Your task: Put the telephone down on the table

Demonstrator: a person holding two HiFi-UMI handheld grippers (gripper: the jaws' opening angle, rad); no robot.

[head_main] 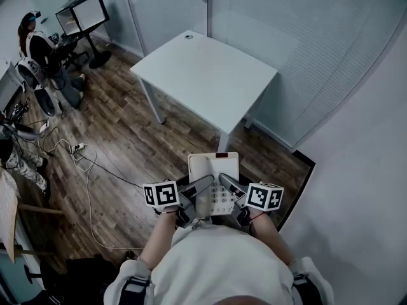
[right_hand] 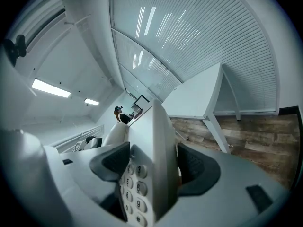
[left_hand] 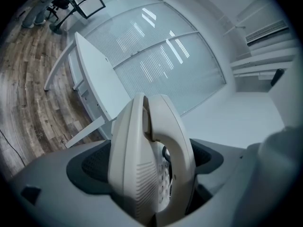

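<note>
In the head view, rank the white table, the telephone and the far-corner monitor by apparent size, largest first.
1. White table: clearly the largest.
2. Telephone and monitor: they look about alike. The telephone is far nearer the camera and partly covered, so these two stay unranked.

1. The head view looks steeply down from above the person's torso onto the telephone [head_main: 214, 170], the wood floor [head_main: 127, 145] and the white table [head_main: 210, 75] ahead.
2. The left gripper view sits close behind its jaws and faces forward along the telephone's left edge toward the blinds [left_hand: 156, 65].
3. The right gripper view sits equally close and faces along the keypad side.
4. All 3 views share the telephone, table and floor.
</note>
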